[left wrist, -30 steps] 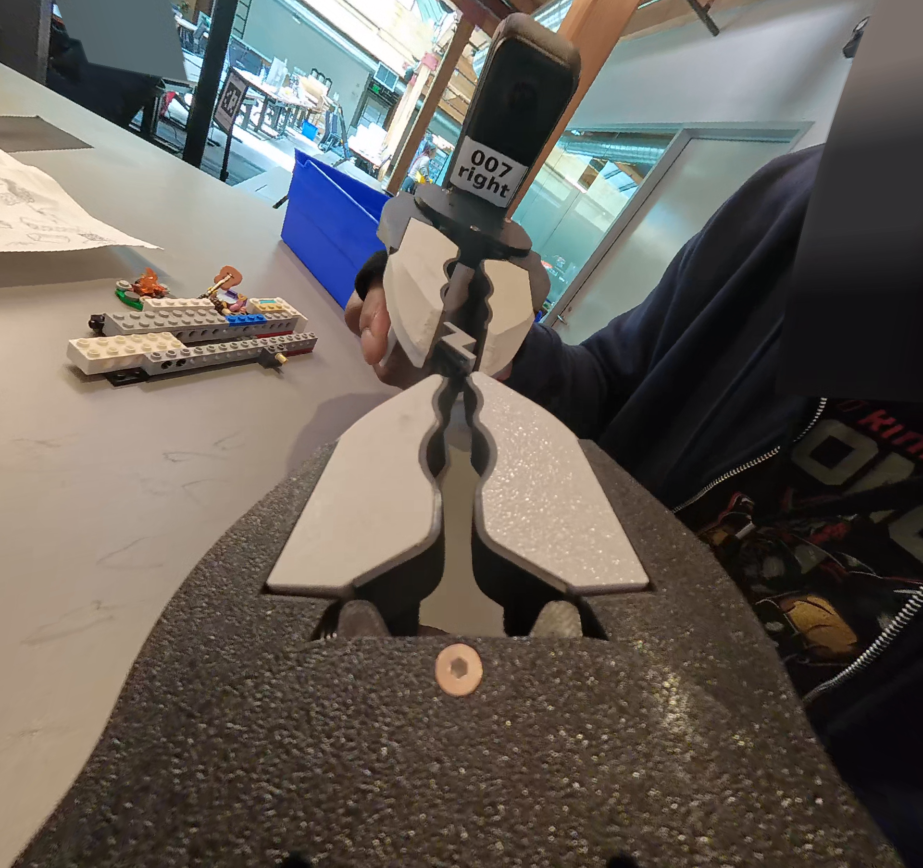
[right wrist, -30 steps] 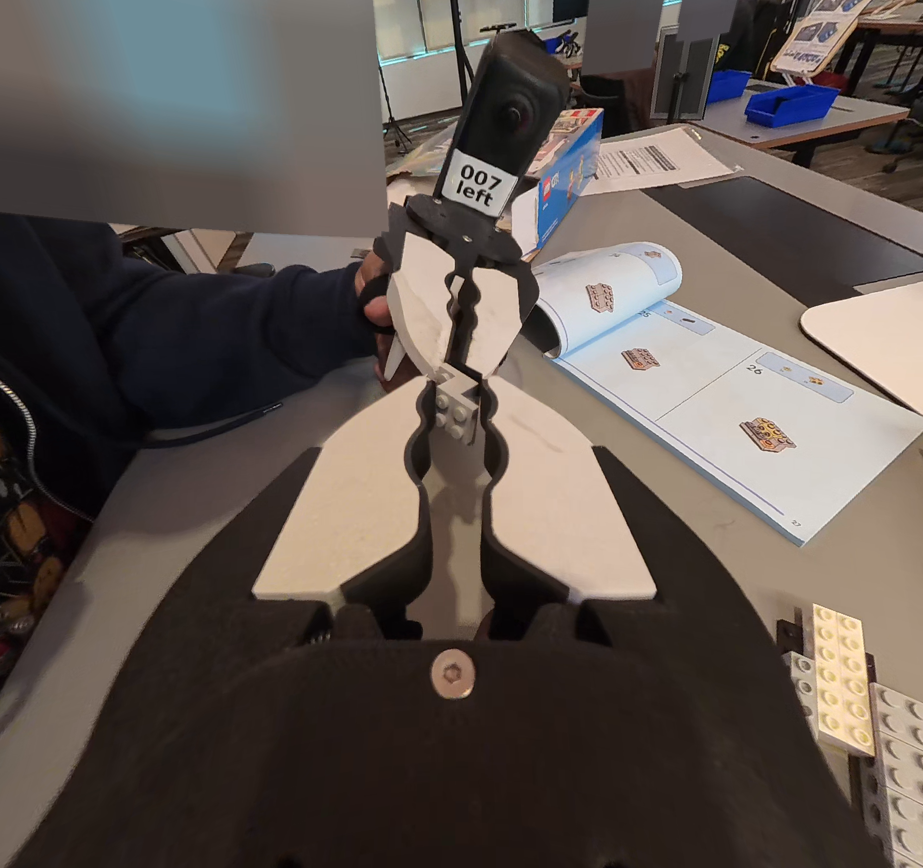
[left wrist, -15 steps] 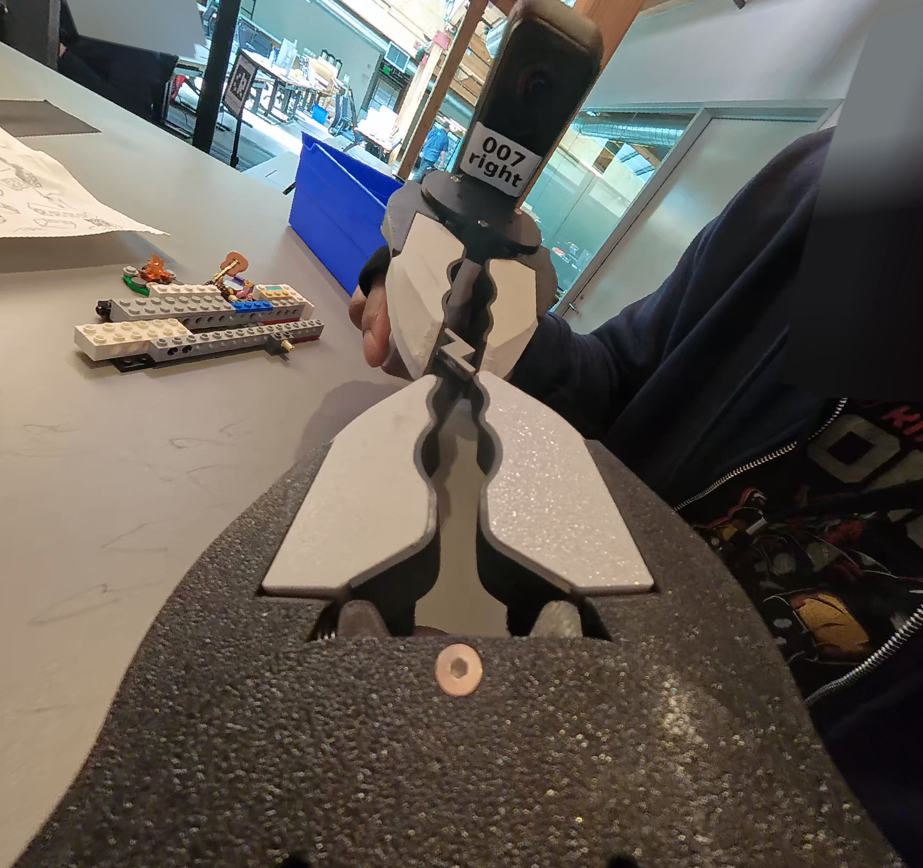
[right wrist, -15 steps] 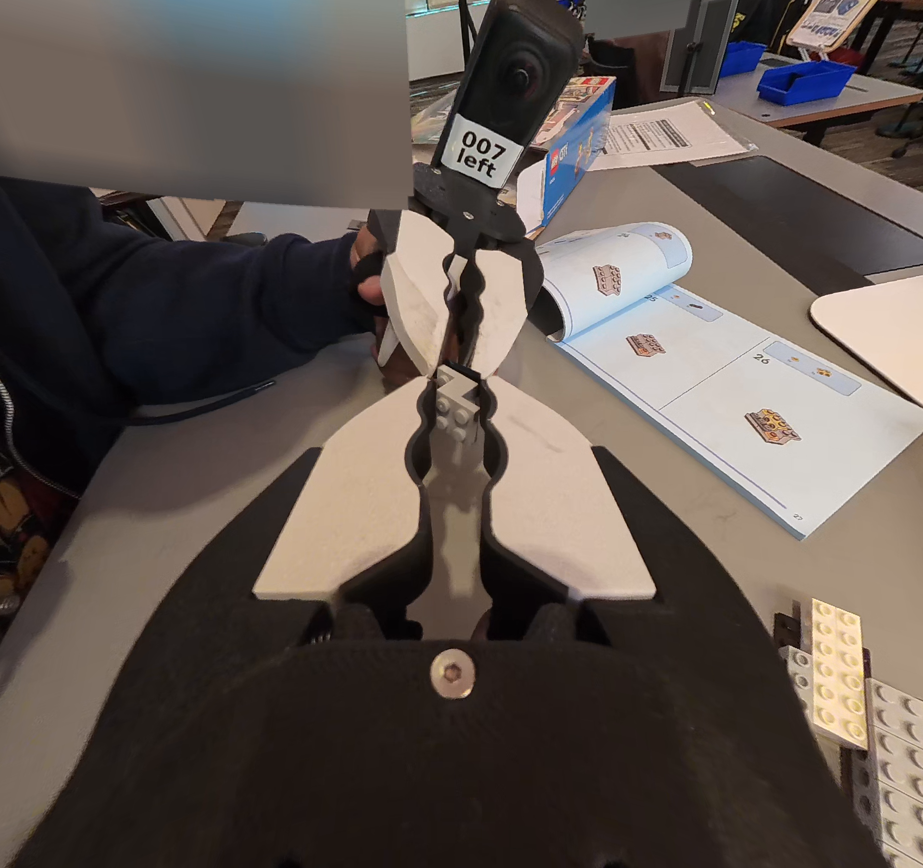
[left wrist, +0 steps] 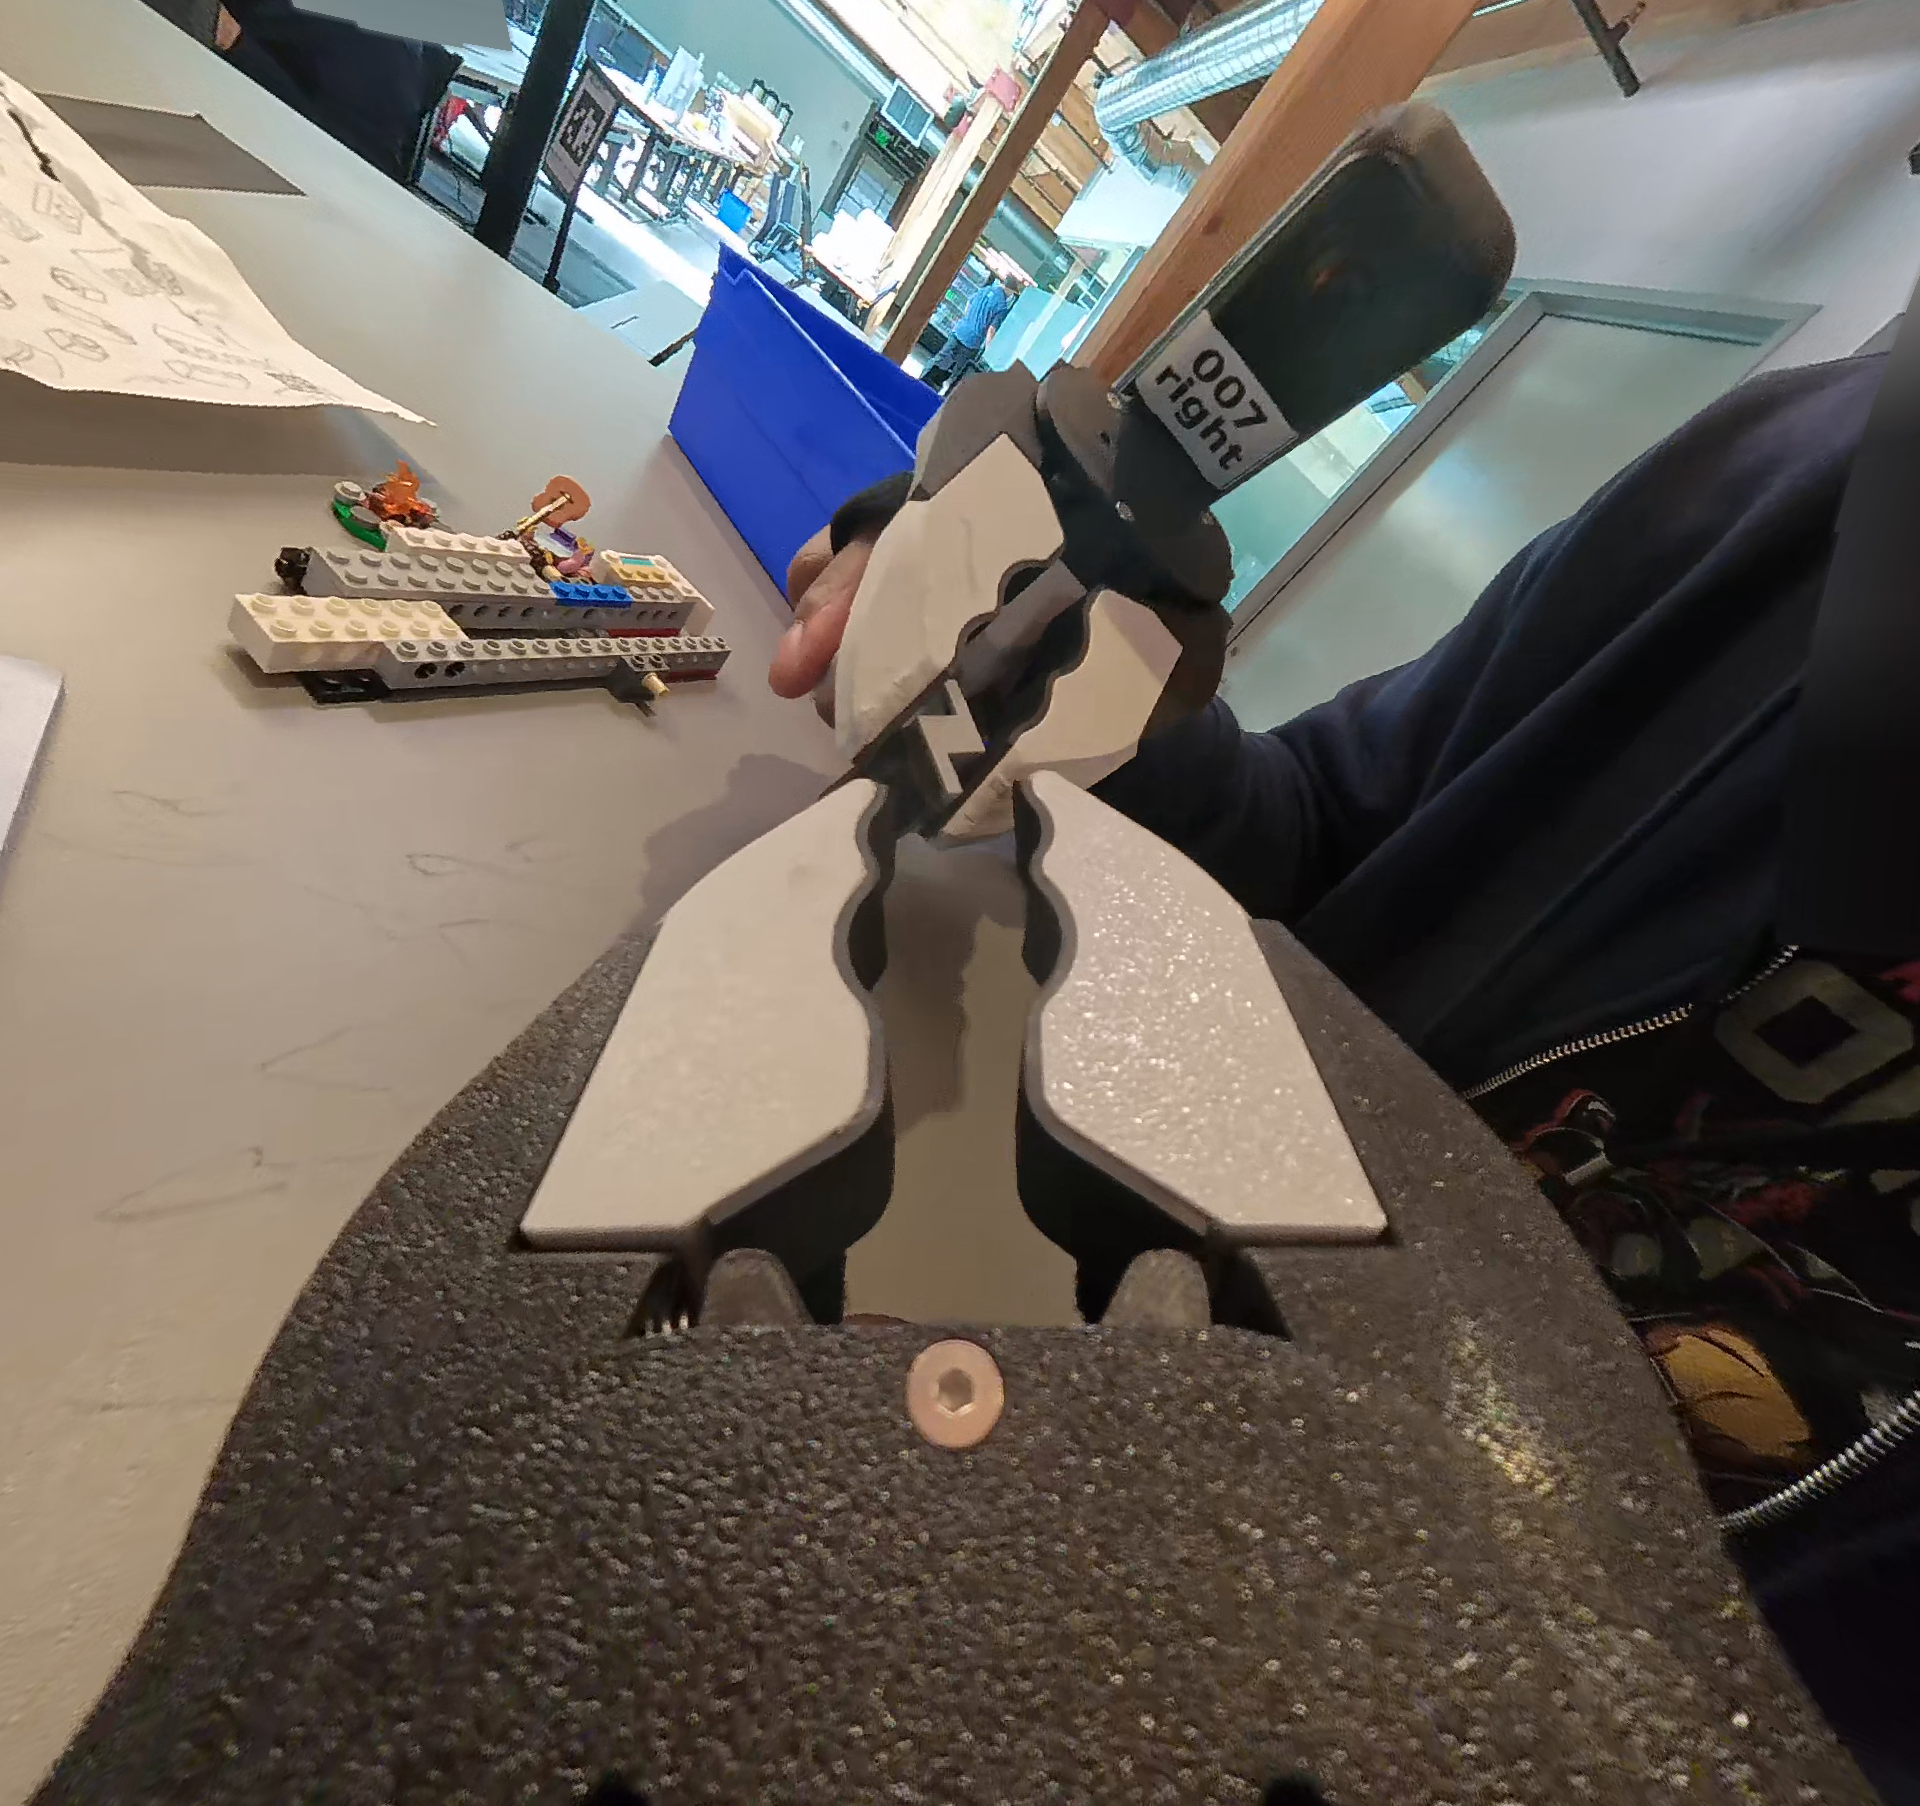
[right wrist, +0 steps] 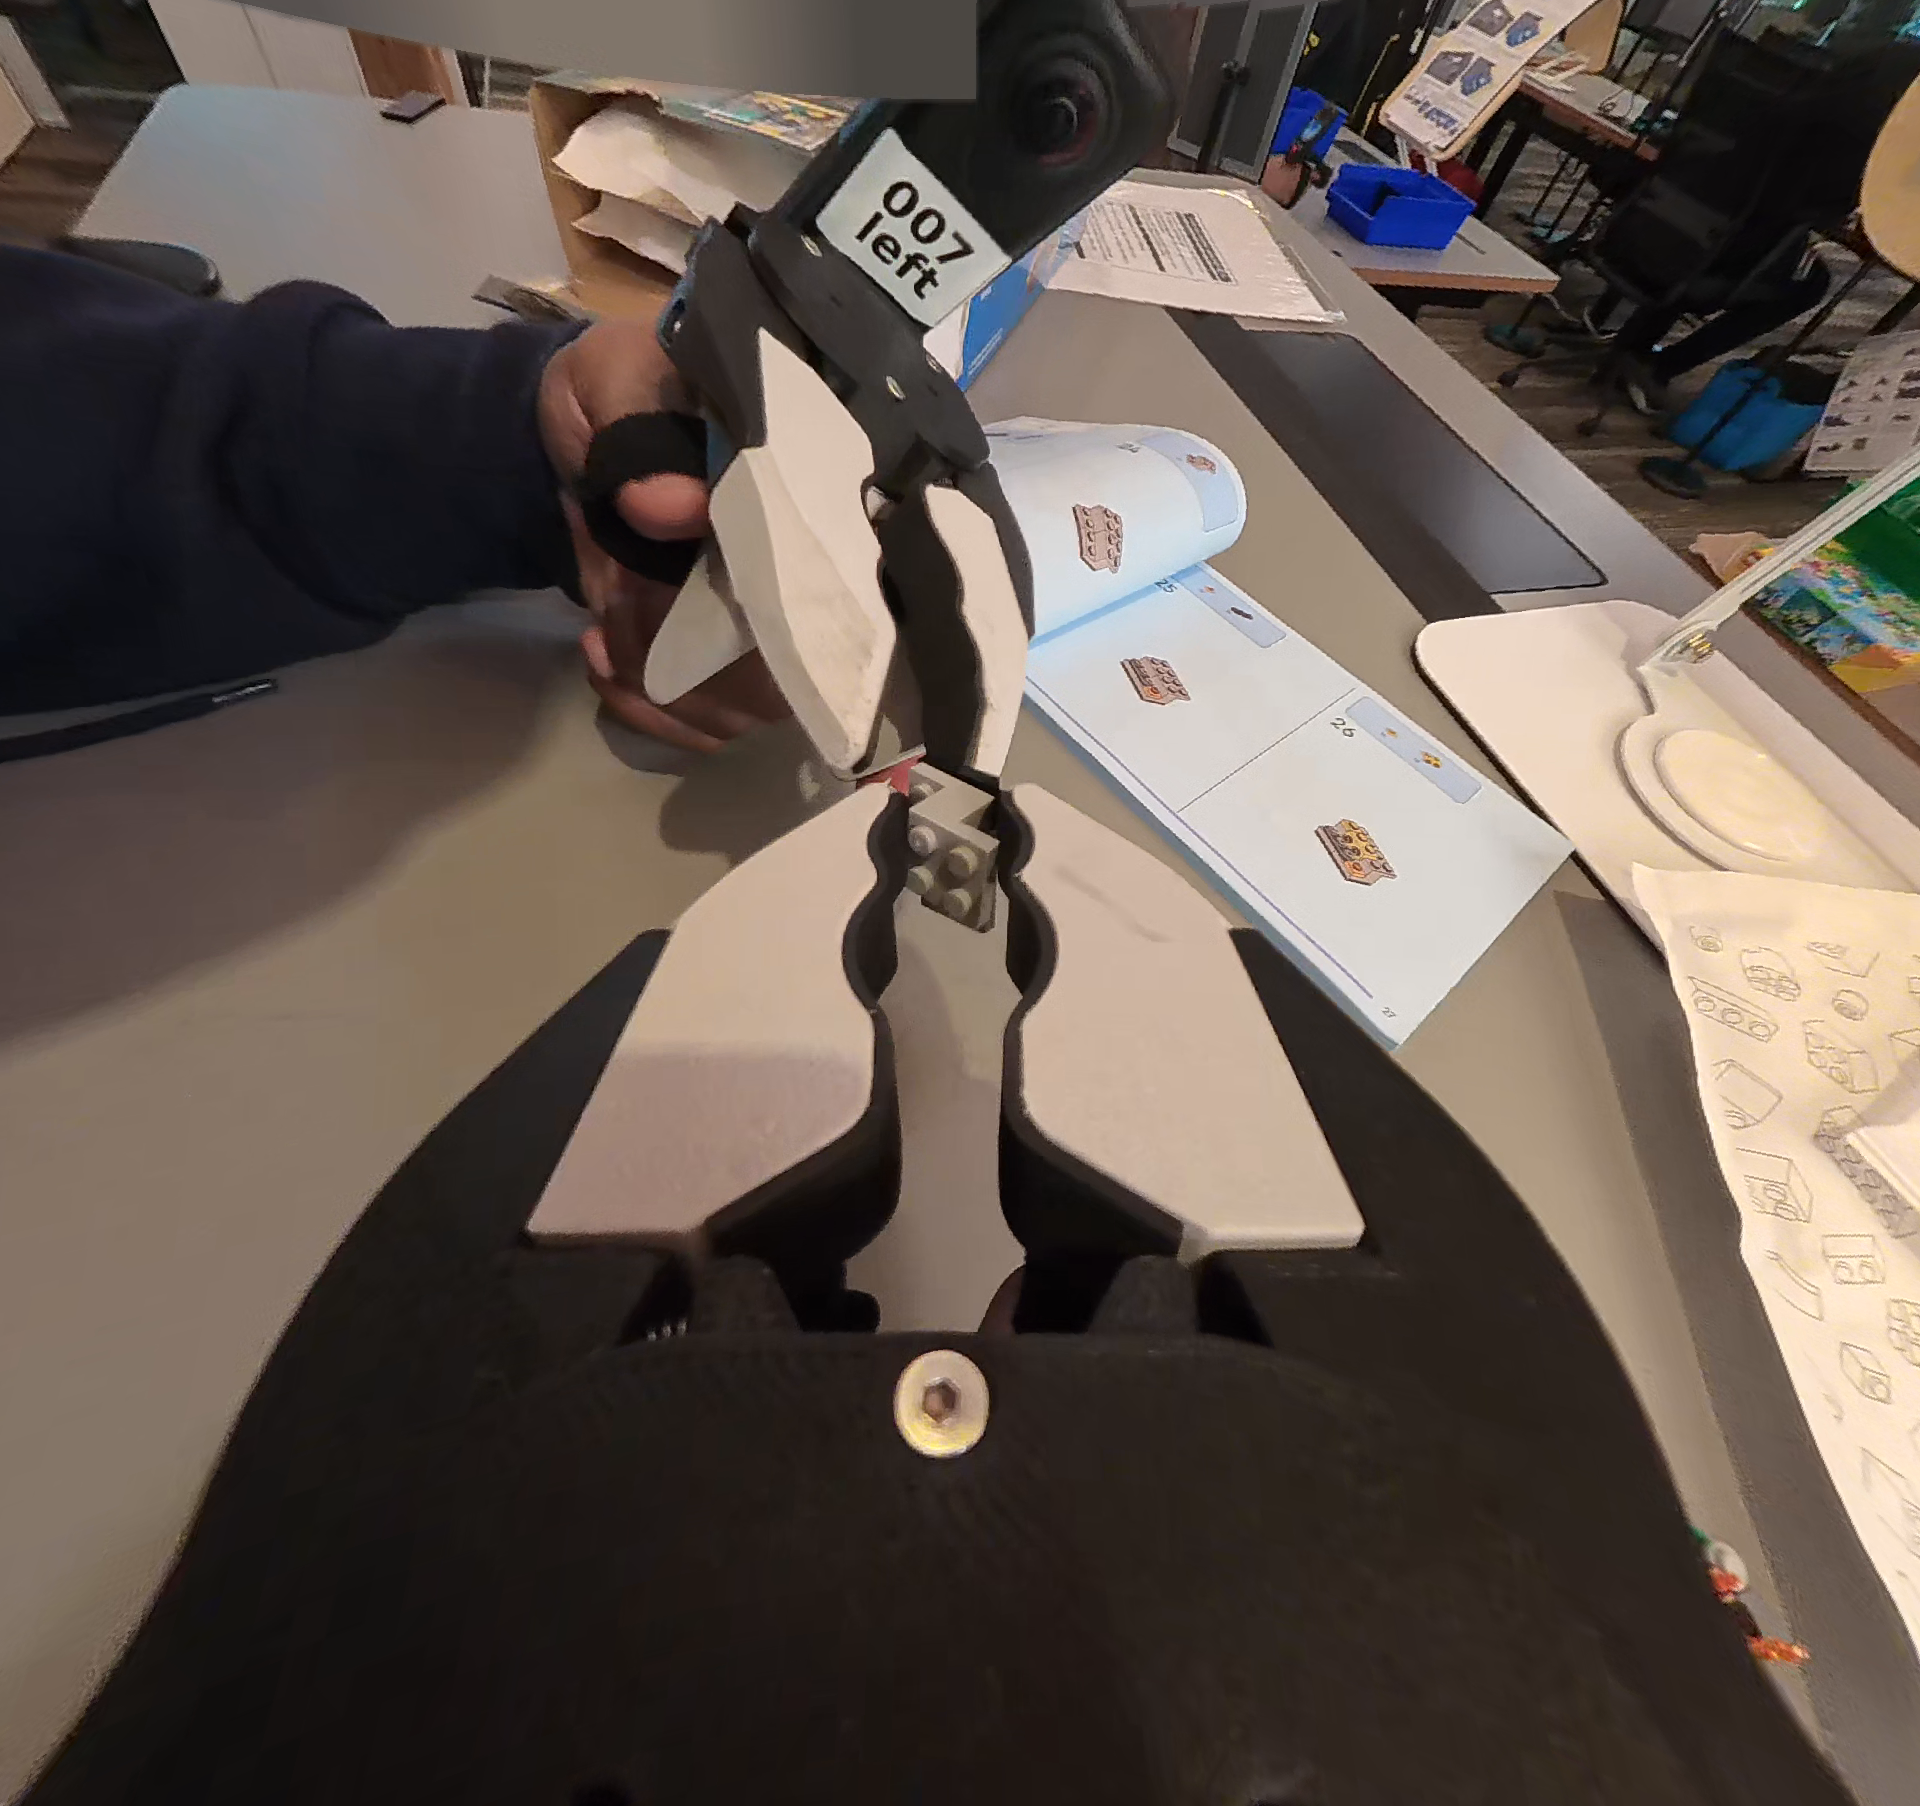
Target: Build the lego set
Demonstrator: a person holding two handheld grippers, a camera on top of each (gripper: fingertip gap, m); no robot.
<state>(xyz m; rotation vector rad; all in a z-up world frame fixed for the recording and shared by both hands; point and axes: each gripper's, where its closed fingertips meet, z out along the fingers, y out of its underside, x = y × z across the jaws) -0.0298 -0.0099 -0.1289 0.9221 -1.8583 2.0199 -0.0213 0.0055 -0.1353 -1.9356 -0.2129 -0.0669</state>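
Observation:
My right gripper [right wrist: 951, 811] is shut on a small grey bracket brick [right wrist: 951, 863], whose studs face the camera, and holds it above the grey table [right wrist: 312, 925]. My left gripper [left wrist: 951, 806] is open, its fingertips apart just in front of the right gripper's tips. In the right wrist view the left gripper [right wrist: 925, 764] comes down from above with its tips spread at the brick's far edge. In the left wrist view the right gripper [left wrist: 925, 790] shows tilted, with the grey brick [left wrist: 951, 743] between its pads. A hand holds each gripper.
A long grey and white brick assembly [left wrist: 468, 613] lies on the table at the left, with a blue bin [left wrist: 790, 426] and a printed sheet [left wrist: 125, 302] behind it. An open instruction booklet [right wrist: 1247, 696], a white pad [right wrist: 1662, 769] and a sheet of part drawings [right wrist: 1818, 1081] lie at the right. The grippers are tip to tip, or close to it.
My left gripper's fingers, nearly shut at the grey brick's end a second ago, have come apart. Both grippers have tilted. The right gripper keeps its hold on the brick.

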